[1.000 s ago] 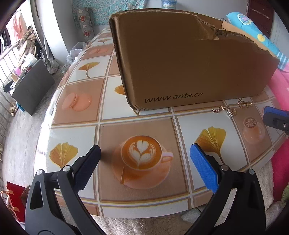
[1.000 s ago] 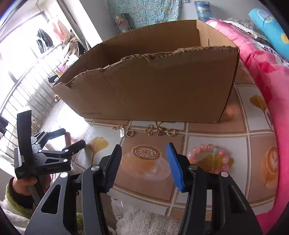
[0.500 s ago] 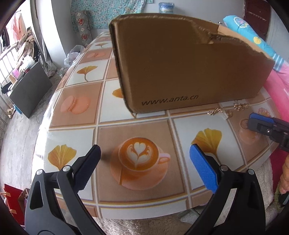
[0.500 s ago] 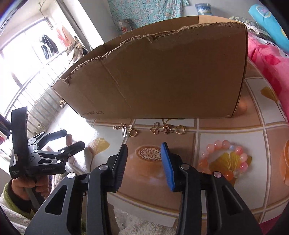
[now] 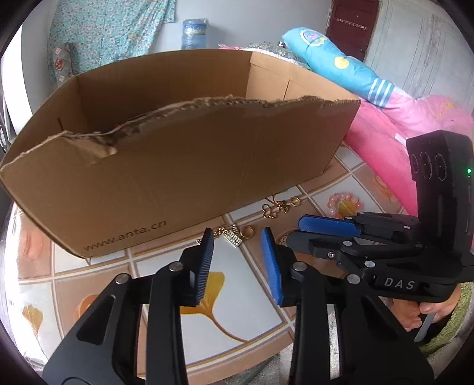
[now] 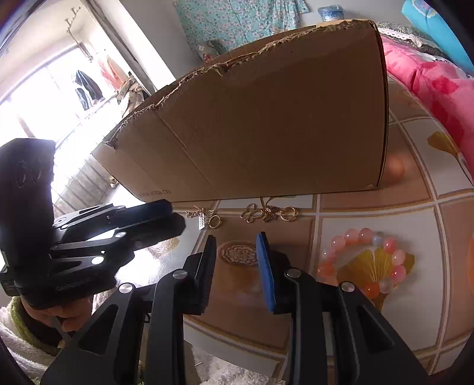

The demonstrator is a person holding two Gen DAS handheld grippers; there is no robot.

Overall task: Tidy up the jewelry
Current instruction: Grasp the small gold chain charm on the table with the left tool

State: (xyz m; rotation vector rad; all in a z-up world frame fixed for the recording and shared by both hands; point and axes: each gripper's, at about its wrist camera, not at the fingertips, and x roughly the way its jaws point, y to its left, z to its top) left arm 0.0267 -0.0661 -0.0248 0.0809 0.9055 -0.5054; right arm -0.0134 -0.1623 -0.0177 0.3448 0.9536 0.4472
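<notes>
Bright window (image 6: 44, 97) at one side, floral curtain (image 5: 109, 32) on the pale back wall (image 5: 243, 20)

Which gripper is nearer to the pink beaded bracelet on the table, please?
Right. The right gripper hovers just beside the pink beaded bracelet; the left gripper sits farther away, beyond the gold trinkets.

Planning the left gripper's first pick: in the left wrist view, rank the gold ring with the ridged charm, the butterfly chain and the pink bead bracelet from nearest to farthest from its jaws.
From the left gripper:
1. Gold ring with ridged charm, just ahead of the jaws.
2. Butterfly chain, farther ahead, rightward, by the cardboard box.
3. Pink bead bracelet, farthest right, beyond the right gripper.
</notes>
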